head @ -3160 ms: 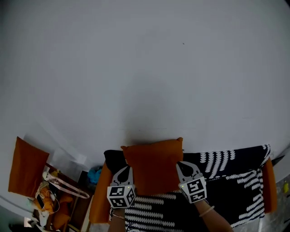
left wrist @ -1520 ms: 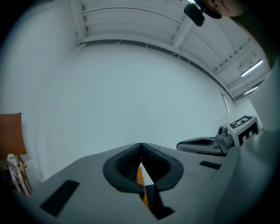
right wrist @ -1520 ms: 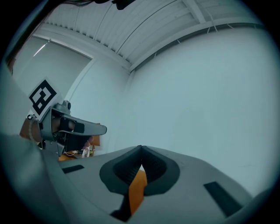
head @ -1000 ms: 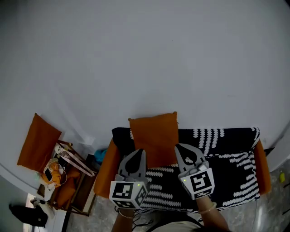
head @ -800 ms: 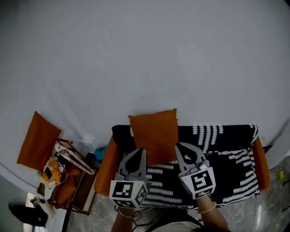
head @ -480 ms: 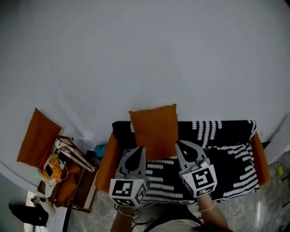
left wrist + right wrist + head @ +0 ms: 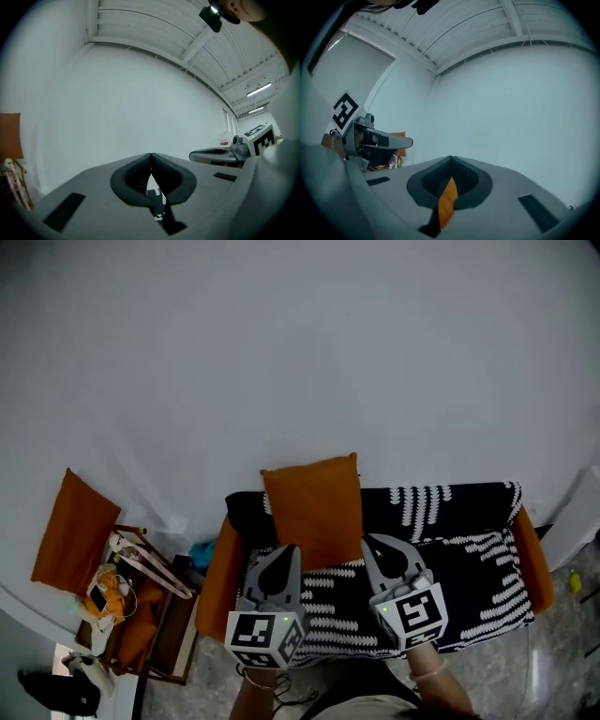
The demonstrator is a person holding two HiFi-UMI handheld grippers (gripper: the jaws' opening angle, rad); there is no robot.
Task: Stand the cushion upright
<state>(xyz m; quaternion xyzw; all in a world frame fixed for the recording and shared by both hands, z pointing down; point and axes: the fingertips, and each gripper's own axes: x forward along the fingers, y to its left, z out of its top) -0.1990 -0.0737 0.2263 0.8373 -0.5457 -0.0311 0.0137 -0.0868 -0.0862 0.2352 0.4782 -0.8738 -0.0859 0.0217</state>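
Note:
The orange cushion (image 7: pixel 312 510) stands upright on the sofa (image 7: pixel 450 549), leaning on the backrest near its left end. The sofa wears a black cover with white patterns. Both grippers hover in front of the seat, apart from the cushion. My left gripper (image 7: pixel 287 551) is shut and empty below the cushion's left corner; my right gripper (image 7: pixel 368 543) is shut and empty below its right corner. In the left gripper view the jaws of the left gripper (image 7: pixel 151 155) meet, with a sliver of cover behind. The right gripper view shows the right gripper (image 7: pixel 450 158) shut, with a strip of the cushion (image 7: pixel 448 200) beyond.
A second orange cushion (image 7: pixel 71 532) leans against the white wall at the left. A wooden rack (image 7: pixel 145 601) with bags and clutter stands between it and the sofa's orange left arm (image 7: pixel 221 576). The sofa's right arm (image 7: pixel 531 545) meets the grey floor.
About three seconds ago both grippers were at the cushion's two sides. They have since drawn back from it toward the person, and the cushion stays upright on its own.

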